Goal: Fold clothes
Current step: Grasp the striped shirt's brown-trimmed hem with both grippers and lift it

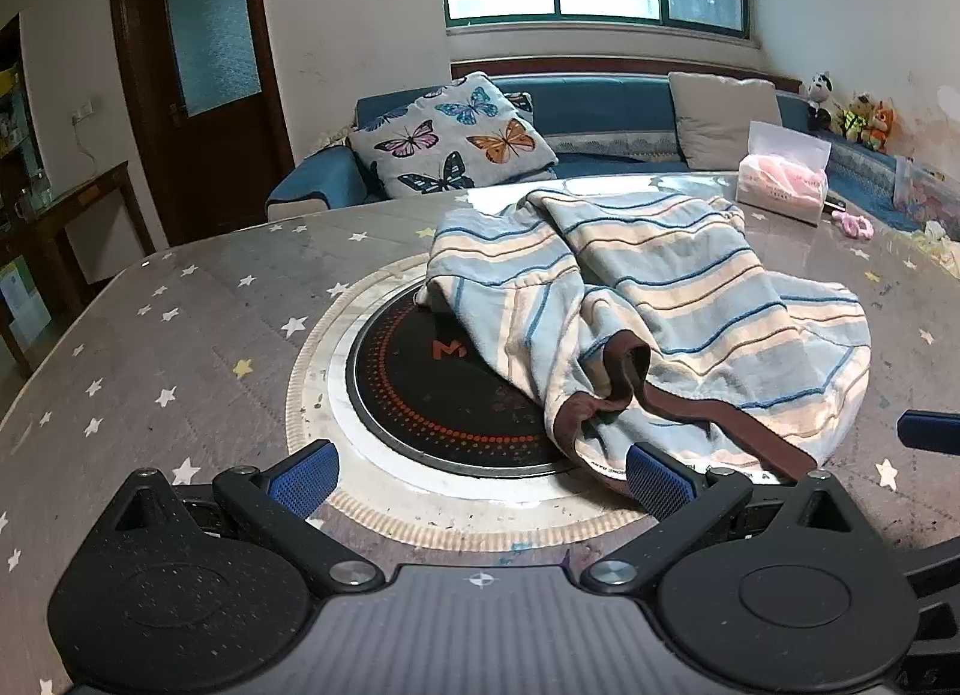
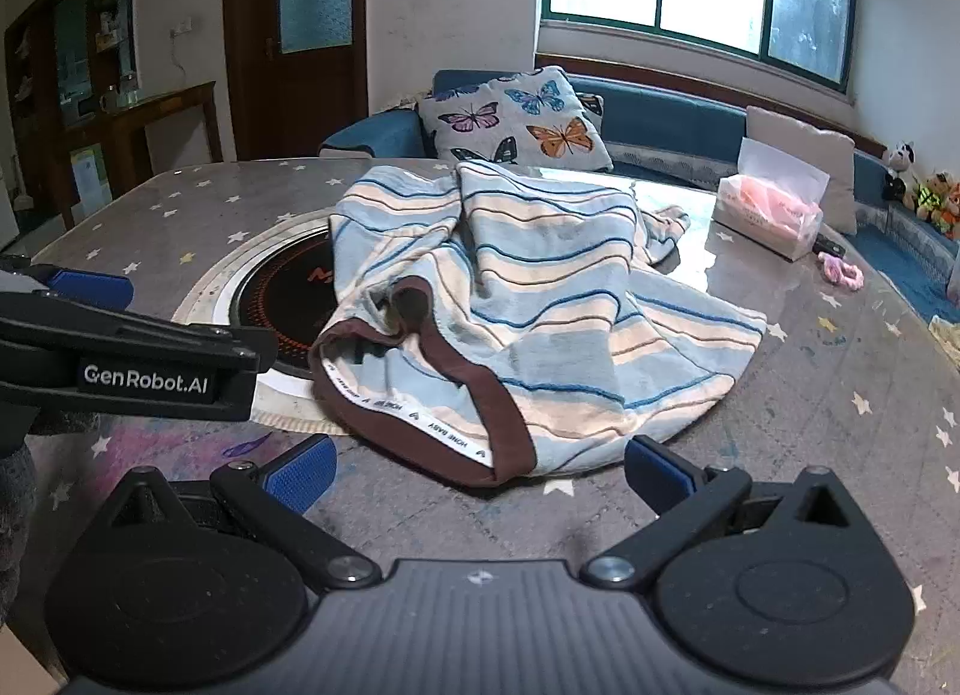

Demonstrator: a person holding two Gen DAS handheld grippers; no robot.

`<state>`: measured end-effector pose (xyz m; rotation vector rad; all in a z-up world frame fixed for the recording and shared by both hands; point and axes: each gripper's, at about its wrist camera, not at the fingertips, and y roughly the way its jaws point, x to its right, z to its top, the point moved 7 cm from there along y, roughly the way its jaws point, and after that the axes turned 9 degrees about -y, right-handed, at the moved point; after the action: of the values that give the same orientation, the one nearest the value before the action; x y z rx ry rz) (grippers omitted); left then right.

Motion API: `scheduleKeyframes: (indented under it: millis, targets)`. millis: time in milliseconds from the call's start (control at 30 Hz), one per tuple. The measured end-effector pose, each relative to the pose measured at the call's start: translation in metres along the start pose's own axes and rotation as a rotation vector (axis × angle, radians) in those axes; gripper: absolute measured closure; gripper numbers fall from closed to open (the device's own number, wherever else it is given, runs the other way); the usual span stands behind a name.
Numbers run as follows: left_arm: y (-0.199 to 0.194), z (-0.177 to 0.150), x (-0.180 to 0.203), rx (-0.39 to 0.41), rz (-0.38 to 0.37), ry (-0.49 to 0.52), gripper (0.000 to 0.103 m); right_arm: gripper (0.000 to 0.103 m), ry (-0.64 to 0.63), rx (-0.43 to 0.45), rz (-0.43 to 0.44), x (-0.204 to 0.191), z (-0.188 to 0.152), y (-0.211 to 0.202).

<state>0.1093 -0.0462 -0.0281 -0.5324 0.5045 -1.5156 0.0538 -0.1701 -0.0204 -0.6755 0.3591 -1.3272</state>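
a crumpled pair of blue, cream and tan striped cotton shorts with a brown waistband (image 1: pixel 654 305) is lying on the grey star-printed round table (image 1: pixel 180 335), partly covering the black circular induction cooktop with orange dots (image 1: pixel 432 389) that is sitting in the table's centre. the brown waistband is facing the two grippers, and in the right wrist view a white printed tape is showing along its inner edge.

the left gripper (image 1: pixel 480 473) is hovering low over the table with its jaws standing wide apart and holding nothing; its right blue-padded fingertip (image 1: pixel 657 479) is sitting just beside the waistband edge, though whether it is touching the cloth is unclear. the right gripper (image 2: pixel 477 470) is also standing wide and empty, just short of the waistband.

a clear plastic box of pink tissue (image 1: pixel 783 179) is resting on the far right of the table, well apart from the shorts. behind the table, a butterfly-print cushion (image 1: pixel 450 137) is leaning on a blue sofa (image 1: pixel 600 101).
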Motion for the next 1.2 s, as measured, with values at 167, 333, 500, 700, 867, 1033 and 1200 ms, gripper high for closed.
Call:
scheduleKeyframes:
  millis: [167,333,500,700,867,1033,1200]
  targets:
    - [0.005,0.006,0.004,-0.003,-0.004,0.013,0.000,0.000,0.002,-0.014,-0.020,0.009,0.002,0.007]
    - [0.010,0.015,0.004,0.002,0.000,0.023,0.000,0.000,0.020,-0.017,-0.024,0.018,0.006,0.013]
    - [0.016,0.020,0.002,-0.001,0.013,0.030,0.000,0.000,0.017,-0.020,-0.020,0.022,0.008,0.019]
    - [0.025,0.024,0.001,-0.013,0.022,0.037,0.000,0.000,-0.051,-0.004,-0.043,0.019,0.015,0.024]
    - [0.031,0.034,-0.002,-0.002,0.033,0.039,0.000,0.000,-0.013,-0.033,0.051,0.023,0.019,0.030]
    - [0.040,0.039,-0.001,-0.011,0.025,0.026,0.000,0.000,-0.033,-0.042,0.064,0.031,0.025,0.037]
    - [0.049,0.036,0.003,-0.034,0.017,0.039,0.000,0.000,-0.006,-0.051,0.055,0.039,0.024,0.045]
